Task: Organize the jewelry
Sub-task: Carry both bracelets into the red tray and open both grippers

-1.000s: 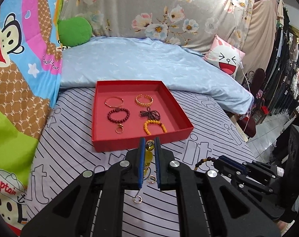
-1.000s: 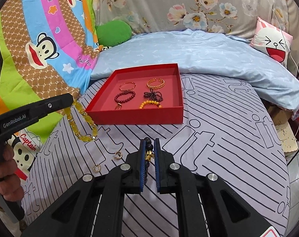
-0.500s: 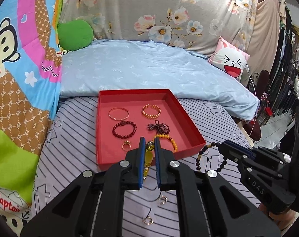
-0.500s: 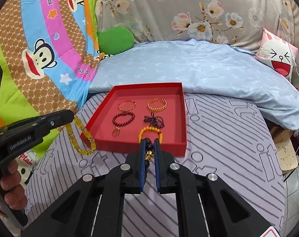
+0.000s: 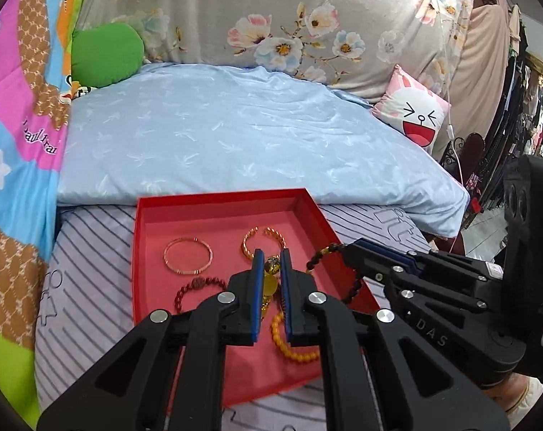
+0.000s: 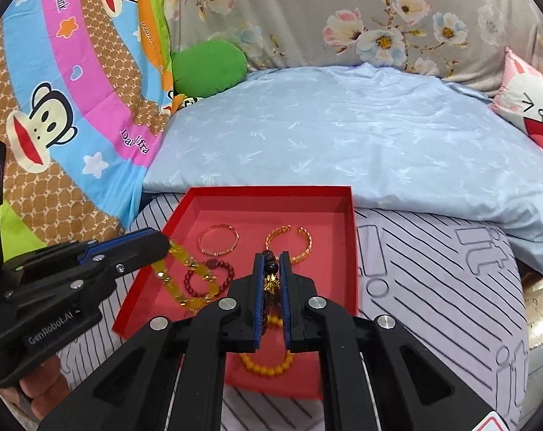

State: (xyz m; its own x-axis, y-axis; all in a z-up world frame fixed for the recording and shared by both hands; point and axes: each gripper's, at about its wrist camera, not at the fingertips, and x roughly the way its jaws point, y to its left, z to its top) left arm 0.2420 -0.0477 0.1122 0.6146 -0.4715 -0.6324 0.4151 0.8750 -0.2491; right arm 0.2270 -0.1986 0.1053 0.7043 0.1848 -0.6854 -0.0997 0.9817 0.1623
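The red tray [image 6: 354,237] is seen on the striped bed [image 6: 433,269]. Only the right view shows the left claw [image 6: 165,246] clamped on the yellow bead chain [image 6: 185,280], which hangs over the tray. The dark bead bracelet [image 5: 328,251], pinched by the right claw [image 6: 271,264], is mostly hidden there.

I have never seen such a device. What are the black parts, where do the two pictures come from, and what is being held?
No robot here: a person holds a black two-finger tool in each hand, each with a camera looking along its fingers. One picture is from the left tool, the other from the right tool; each also shows the other tool from the side. A red tray lies on a striped bed, with bracelets and bangles inside. The left tool is shut on a yellow chain, the right on a dark bead bracelet, both over the tray.
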